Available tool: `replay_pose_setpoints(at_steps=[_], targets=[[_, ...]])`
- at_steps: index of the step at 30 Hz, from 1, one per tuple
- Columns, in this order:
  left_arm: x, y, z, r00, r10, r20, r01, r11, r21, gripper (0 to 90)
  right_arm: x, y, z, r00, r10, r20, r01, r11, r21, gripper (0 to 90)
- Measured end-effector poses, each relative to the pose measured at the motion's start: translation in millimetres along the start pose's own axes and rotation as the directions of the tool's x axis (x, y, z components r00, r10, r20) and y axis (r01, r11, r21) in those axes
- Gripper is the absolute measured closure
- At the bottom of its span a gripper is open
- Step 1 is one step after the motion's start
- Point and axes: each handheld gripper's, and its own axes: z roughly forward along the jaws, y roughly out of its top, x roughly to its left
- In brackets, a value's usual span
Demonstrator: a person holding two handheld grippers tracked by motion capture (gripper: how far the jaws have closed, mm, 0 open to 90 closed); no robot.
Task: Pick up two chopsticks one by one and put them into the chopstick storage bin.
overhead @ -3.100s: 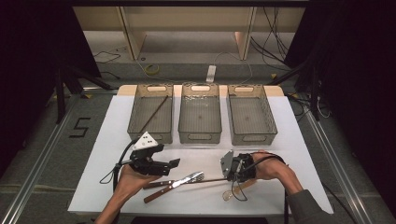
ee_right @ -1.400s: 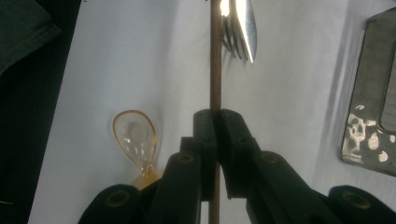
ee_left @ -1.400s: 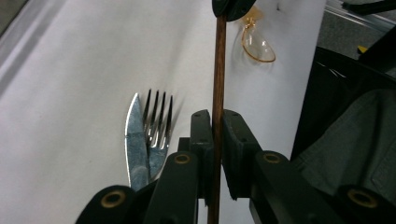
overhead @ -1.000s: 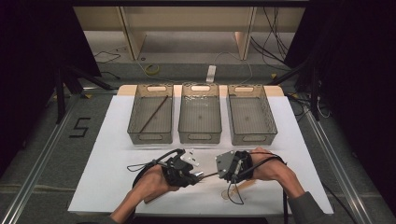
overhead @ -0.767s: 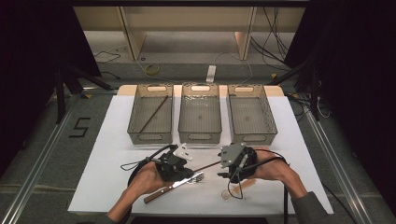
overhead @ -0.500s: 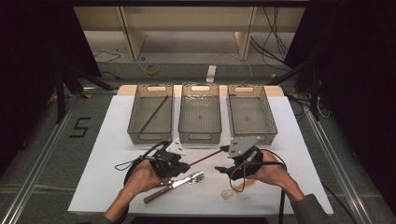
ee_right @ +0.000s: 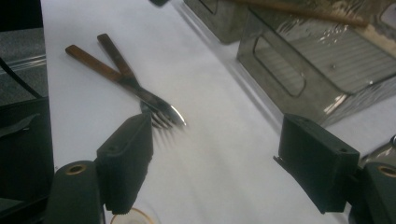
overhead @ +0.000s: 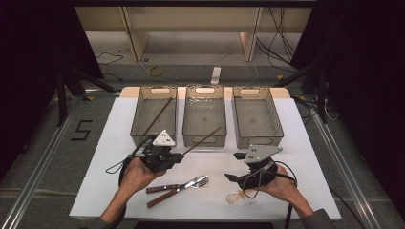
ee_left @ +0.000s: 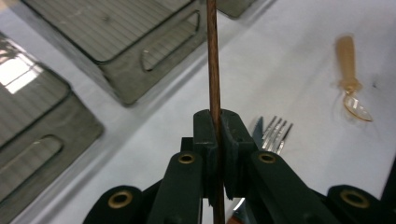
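Now left gripper (ee_left: pixel 215 135) clamps chopstick (ee_left: pixel 213 60); right gripper (ee_right: pixel 215 163) empty.

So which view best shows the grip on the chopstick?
The left gripper view: the left hand-held gripper is clamped on the chopstick. The high view shows its whole length distantly; the right gripper view catches a stretch.

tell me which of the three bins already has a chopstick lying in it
The left bin: a chopstick lies slanted inside it. The middle bin and right bin hold none; the second chopstick is clamped in the left hand-held gripper.
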Motion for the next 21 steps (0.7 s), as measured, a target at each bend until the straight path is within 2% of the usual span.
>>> replay_pose_setpoints(at_steps=[10, 14, 21], targets=[[22.5, 0.8, -15.7, 0.9961, -0.058, -0.066, 0.053, 0.9959, -0.073, 85.5, -0.4, -16.3, -4.5, 0.9985, 0.054, 0.013, -0.054, 0.999, -0.002, 24.2], [34.4, 0.0, -19.0, 0.9915, -0.096, -0.088, 0.087, 0.9917, -0.094, 85.5, -1.2, -22.0, -7.8, 0.9968, 0.077, 0.02, -0.076, 0.997, -0.014, 23.8], [57.7, 1.8, -25.2, 0.9797, -0.15, -0.133, 0.133, 0.9829, -0.127, 85.5, 1.1, -27.1, -11.0, 0.9958, 0.087, 0.028, -0.086, 0.996, -0.008, 22.7]])
